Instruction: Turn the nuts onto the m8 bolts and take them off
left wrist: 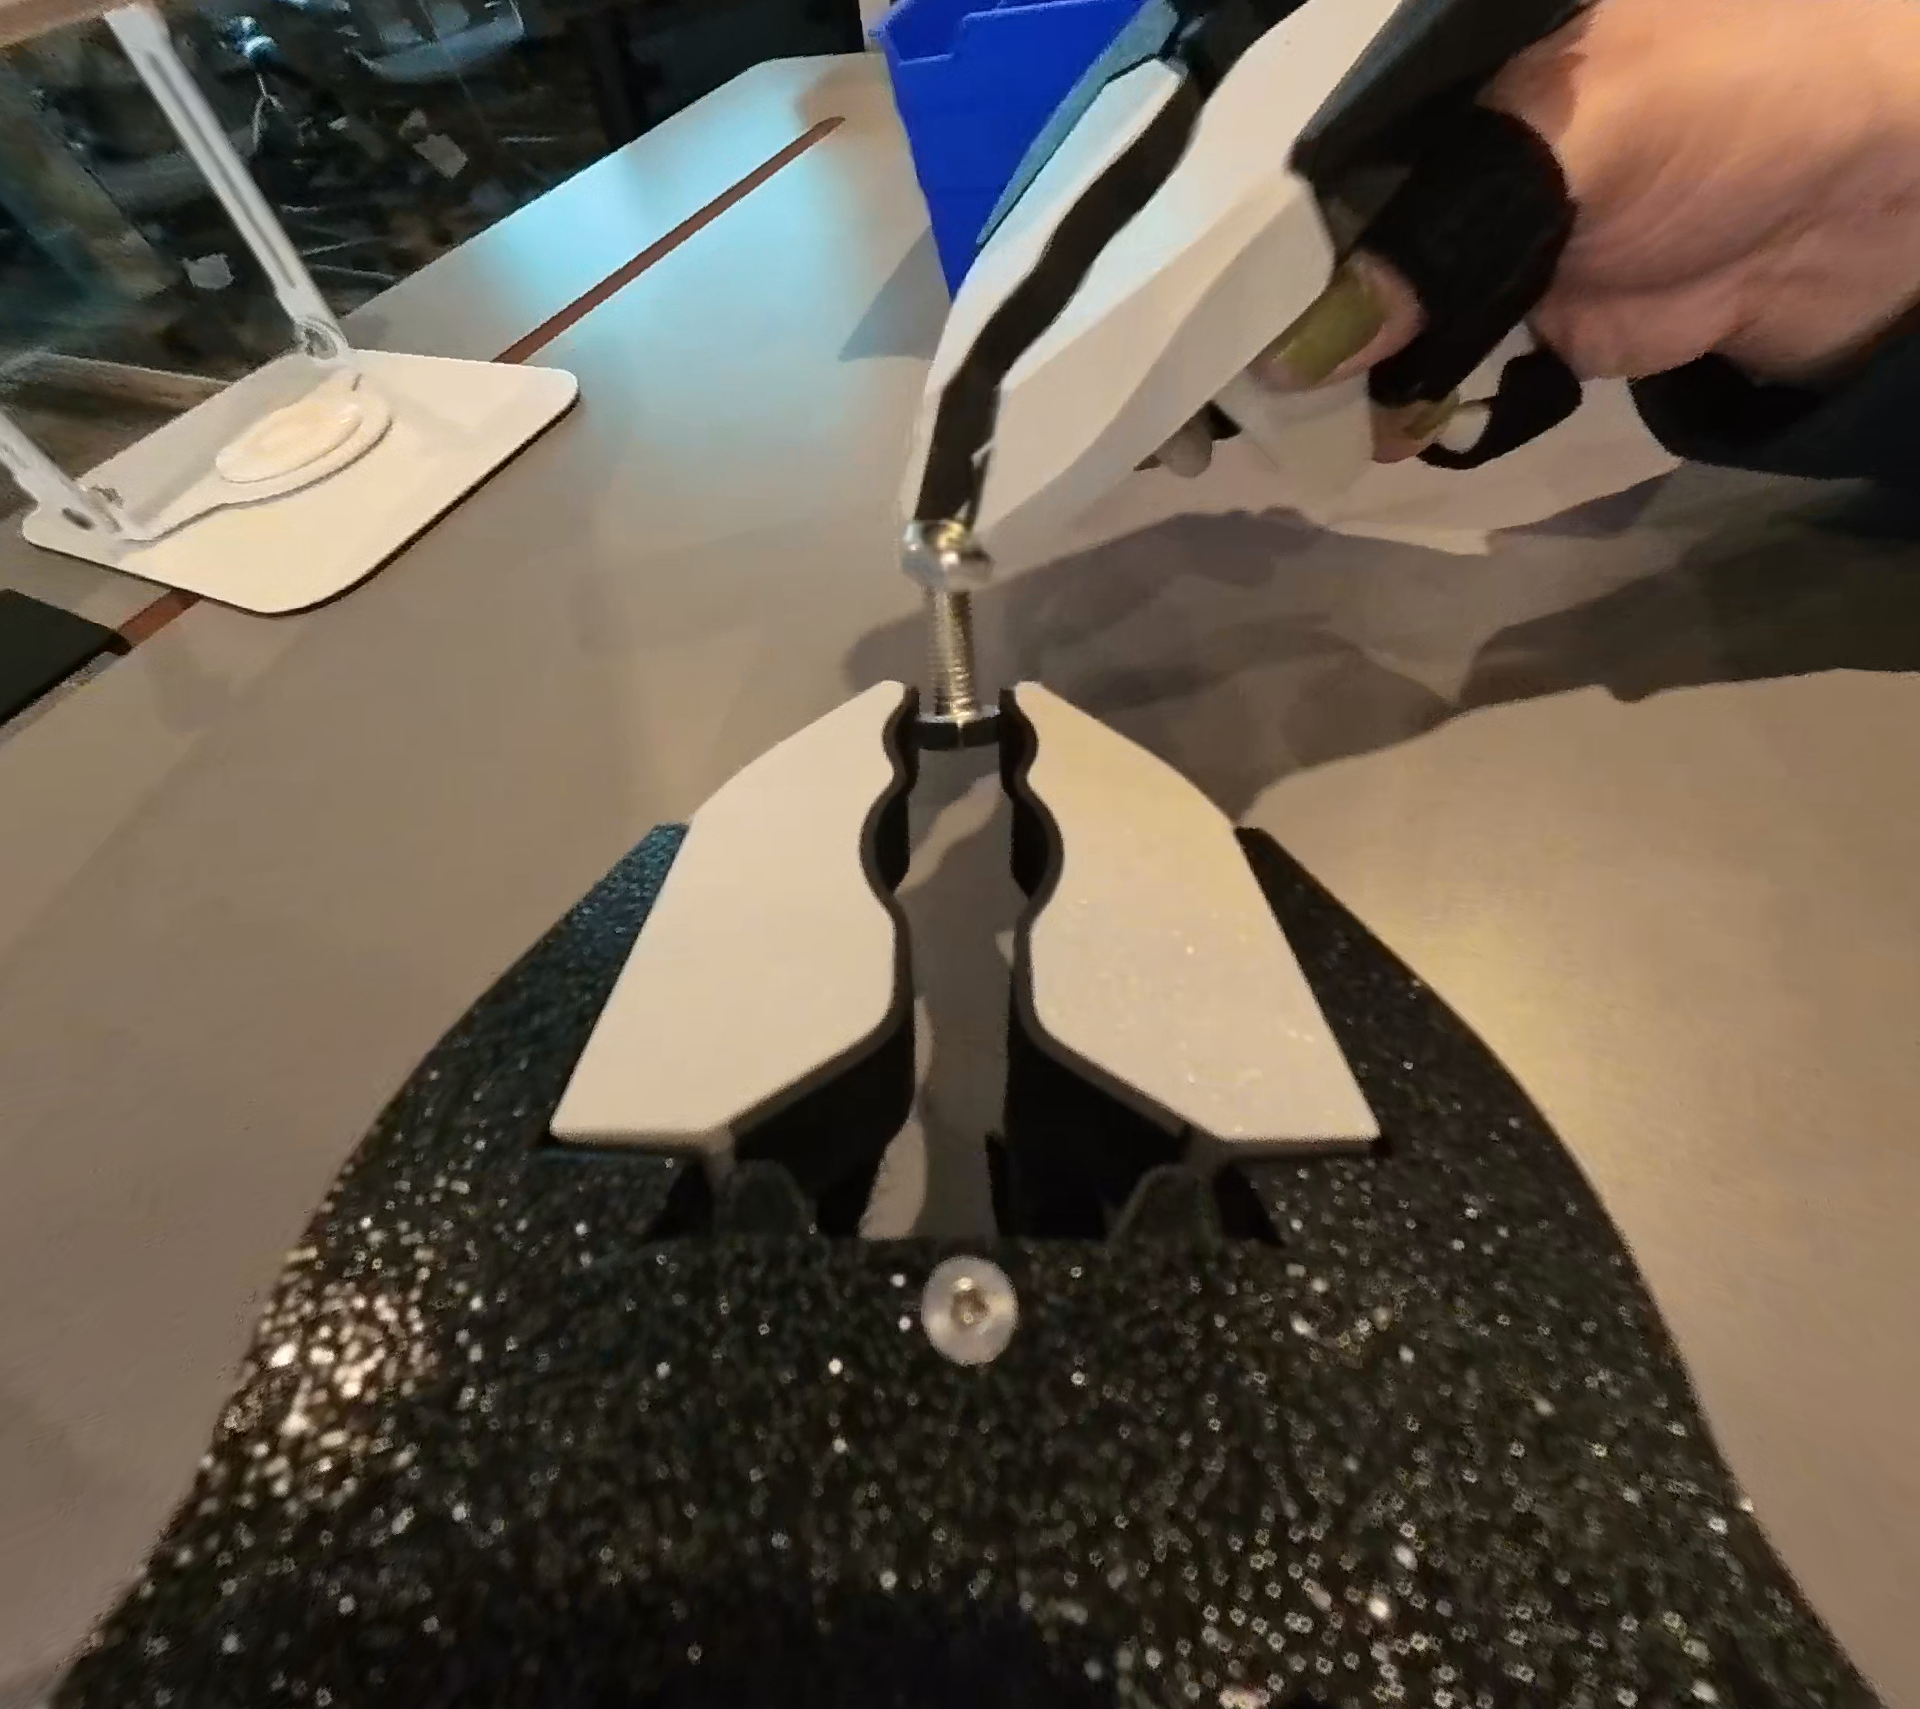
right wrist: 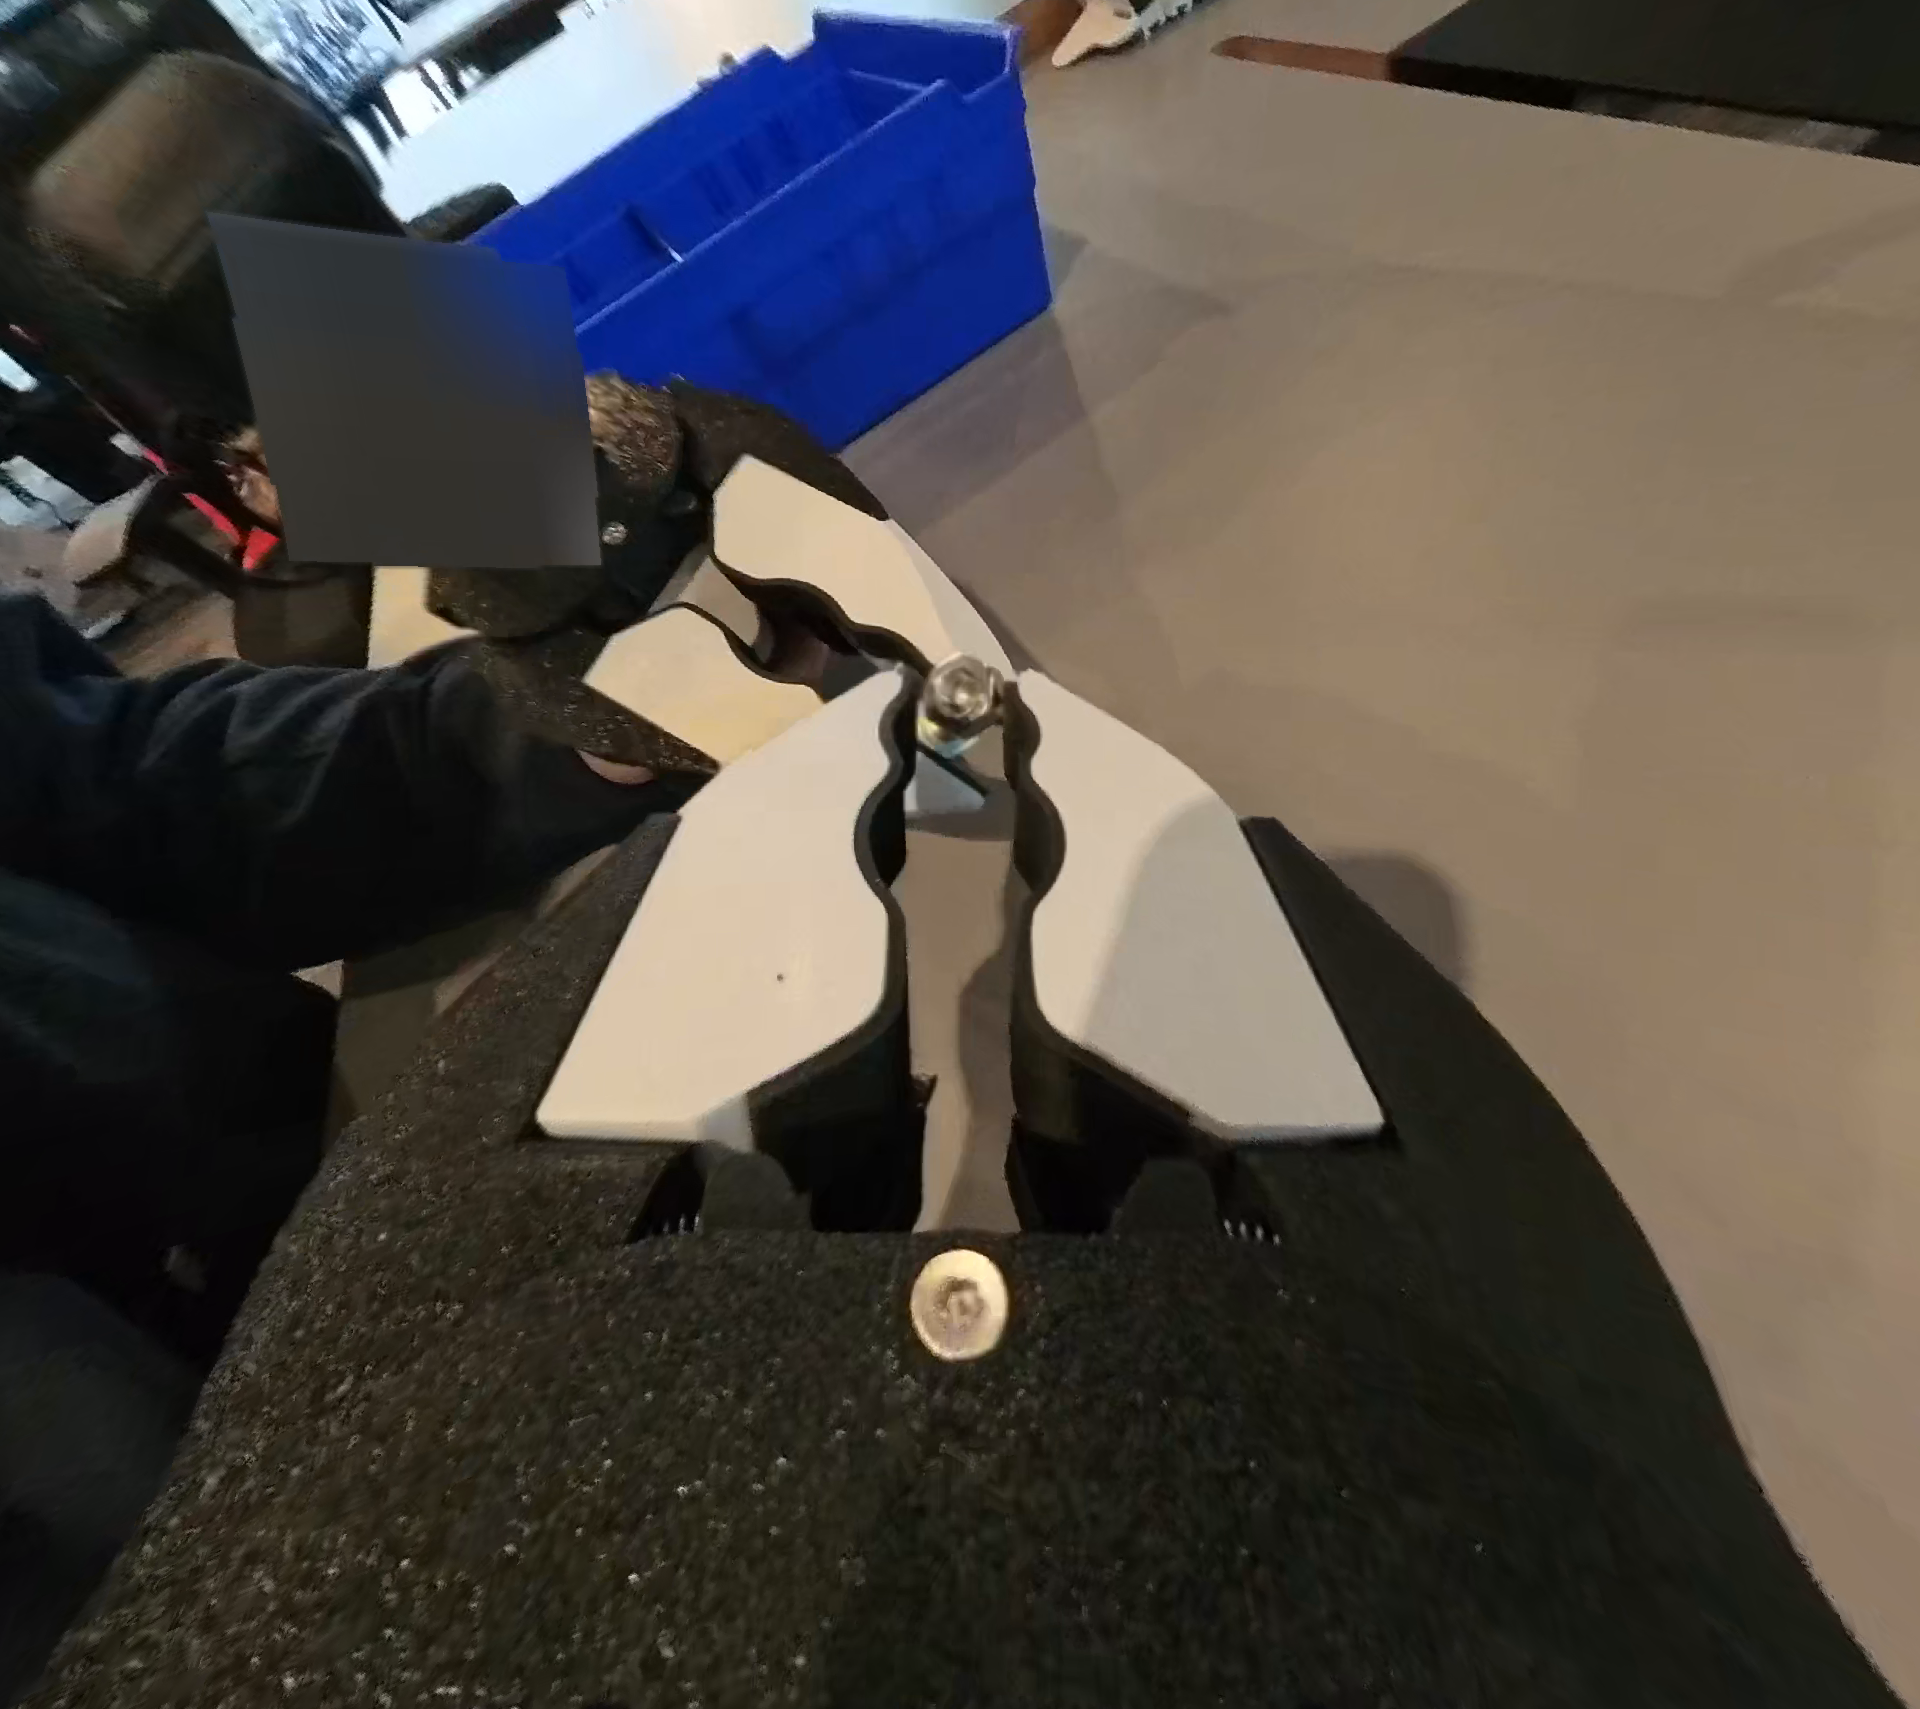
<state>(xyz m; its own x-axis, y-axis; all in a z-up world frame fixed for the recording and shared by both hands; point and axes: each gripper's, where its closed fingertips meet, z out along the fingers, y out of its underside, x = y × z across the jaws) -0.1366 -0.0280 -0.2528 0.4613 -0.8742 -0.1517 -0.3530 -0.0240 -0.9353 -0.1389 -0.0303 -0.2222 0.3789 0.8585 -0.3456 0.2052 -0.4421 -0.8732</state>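
L gripper [left wrist: 957,717] clamped on bolt [left wrist: 954,641] head end | R gripper [right wrist: 957,703] pinching nut [left wrist: 943,555] at thread tip | nut barely engaged, most turns left.

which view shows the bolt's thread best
The left wrist view: the bolt stands side-on there, its threaded shank bare between the two hand-held grippers. The right wrist view looks down on its top end, so the thread is almost wholly hidden.

Blue bin [left wrist: 997,101] partly hidden, blurred
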